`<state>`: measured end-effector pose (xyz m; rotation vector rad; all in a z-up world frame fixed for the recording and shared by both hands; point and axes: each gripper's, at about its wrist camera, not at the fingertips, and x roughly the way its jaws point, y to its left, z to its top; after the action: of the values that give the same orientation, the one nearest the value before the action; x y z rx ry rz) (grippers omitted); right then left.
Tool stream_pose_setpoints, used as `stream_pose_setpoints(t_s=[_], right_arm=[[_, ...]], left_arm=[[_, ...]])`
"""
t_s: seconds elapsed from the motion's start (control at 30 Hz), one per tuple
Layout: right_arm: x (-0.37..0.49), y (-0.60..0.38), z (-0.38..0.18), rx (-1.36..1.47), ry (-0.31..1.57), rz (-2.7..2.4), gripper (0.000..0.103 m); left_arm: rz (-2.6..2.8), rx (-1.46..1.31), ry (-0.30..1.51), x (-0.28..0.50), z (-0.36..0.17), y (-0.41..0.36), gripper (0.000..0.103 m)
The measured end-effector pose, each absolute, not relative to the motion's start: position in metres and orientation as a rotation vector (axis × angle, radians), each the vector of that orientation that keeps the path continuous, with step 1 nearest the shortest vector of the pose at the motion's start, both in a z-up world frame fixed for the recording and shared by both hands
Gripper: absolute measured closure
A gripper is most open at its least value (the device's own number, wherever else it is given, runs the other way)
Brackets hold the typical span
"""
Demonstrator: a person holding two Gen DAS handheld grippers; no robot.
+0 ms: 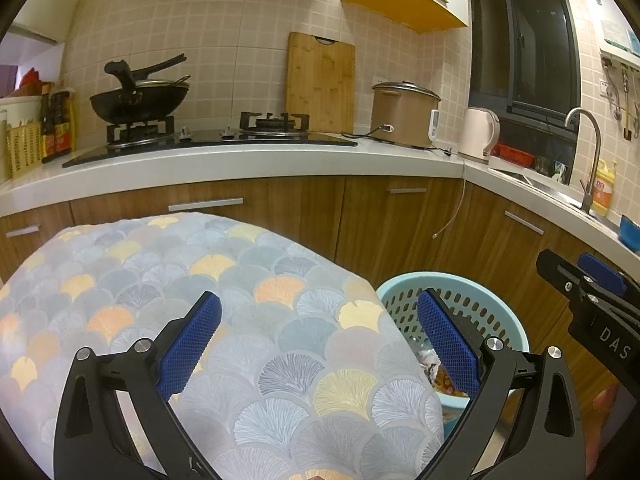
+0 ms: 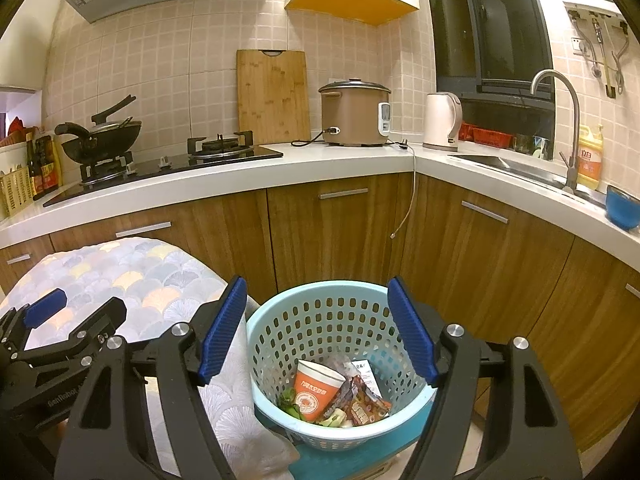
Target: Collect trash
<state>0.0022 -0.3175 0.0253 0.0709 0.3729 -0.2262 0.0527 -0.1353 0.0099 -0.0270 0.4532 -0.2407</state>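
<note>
Your left gripper [image 1: 318, 344] hangs over the patterned tablecloth [image 1: 168, 280], jaws spread wide, nothing between the blue pads [image 1: 192, 346]; it sits above the cloth's right-hand edge, and whether it touches the cloth you cannot tell from this view.

Your right gripper [image 2: 318, 330] is likewise released, jaws apart and empty, poised above the pale blue perforated basket [image 2: 280, 332].

The basket stands on the floor just beside the cloth's right edge, in front of the wooden cabinet doors [image 2: 332, 232]. The trash lies in its bottom: an orange paper cup [image 2: 316, 392] tipped on its side, crumpled snack wrappers [image 2: 362, 402] touching it, green scraps [image 2: 287, 400] at the left wall.
</note>
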Motion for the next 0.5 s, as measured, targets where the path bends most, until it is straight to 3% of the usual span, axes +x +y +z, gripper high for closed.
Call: stream_pose_setpoints(t_s=[0.5], right_arm=[[0.0022,-0.3188,0.0224,0.084,0.378,-0.221,0.027]], left_arm=[[-0.243,-0.031,0.45,0.0527,0.0116,-0.135,0.008]])
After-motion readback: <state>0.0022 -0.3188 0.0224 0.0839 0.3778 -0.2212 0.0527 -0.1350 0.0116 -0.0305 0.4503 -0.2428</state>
